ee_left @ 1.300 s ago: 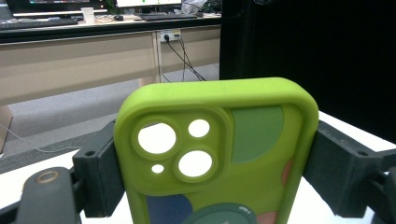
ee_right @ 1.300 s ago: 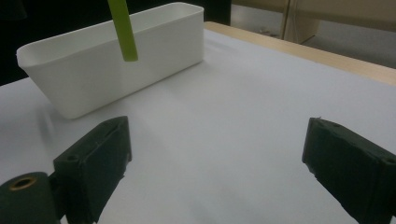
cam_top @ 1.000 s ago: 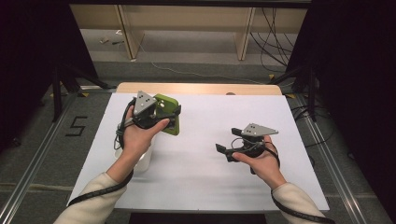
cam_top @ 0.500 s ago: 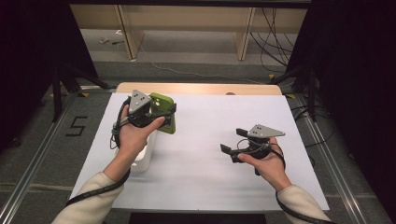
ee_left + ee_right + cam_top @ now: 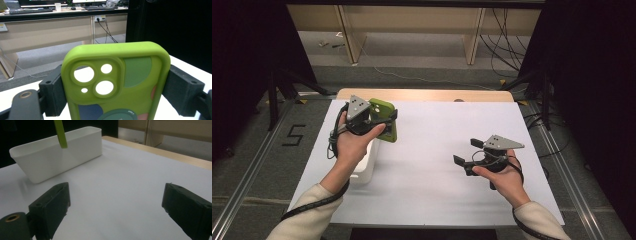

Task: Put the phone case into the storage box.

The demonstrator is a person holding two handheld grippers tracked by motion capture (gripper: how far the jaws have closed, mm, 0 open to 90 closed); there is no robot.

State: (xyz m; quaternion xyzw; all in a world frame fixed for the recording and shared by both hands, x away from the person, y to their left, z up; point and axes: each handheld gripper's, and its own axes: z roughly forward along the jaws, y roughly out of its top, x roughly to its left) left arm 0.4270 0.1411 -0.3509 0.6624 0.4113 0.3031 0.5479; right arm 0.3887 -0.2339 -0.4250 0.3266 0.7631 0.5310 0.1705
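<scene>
The green phone case [image 5: 117,82] is held by the left gripper [image 5: 384,122] above the left part of the white table [image 5: 442,150], and it hangs over the white bin [image 5: 57,152] that stands on the table under the left hand [image 5: 354,145]. In the left gripper view the two black jaws press on the long side edges of the case, one on each side, so the jaws stand quite wide but they are closed on the case and not free. The case shows its back, with the round camera holes in the upper corner and some coloured shapes lower down. In the right gripper view the case appears as a thin green strip above the bin, so it is seen there by its edge. The right gripper [image 5: 472,155] rests low over the right part of the table, well apart from the case, and its jaws are spread wide with nothing between them. The case looks light and empty, probably of soft rubbery plastic, so it can bend or bow if the jaws squeeze too much, and its smooth sides may slip. The best hold seems to be across the two long edges near the middle, as now, and not at the camera corner, where the wall is thinner. It is not fragile; a short fall into the bin should not harm it.
</scene>
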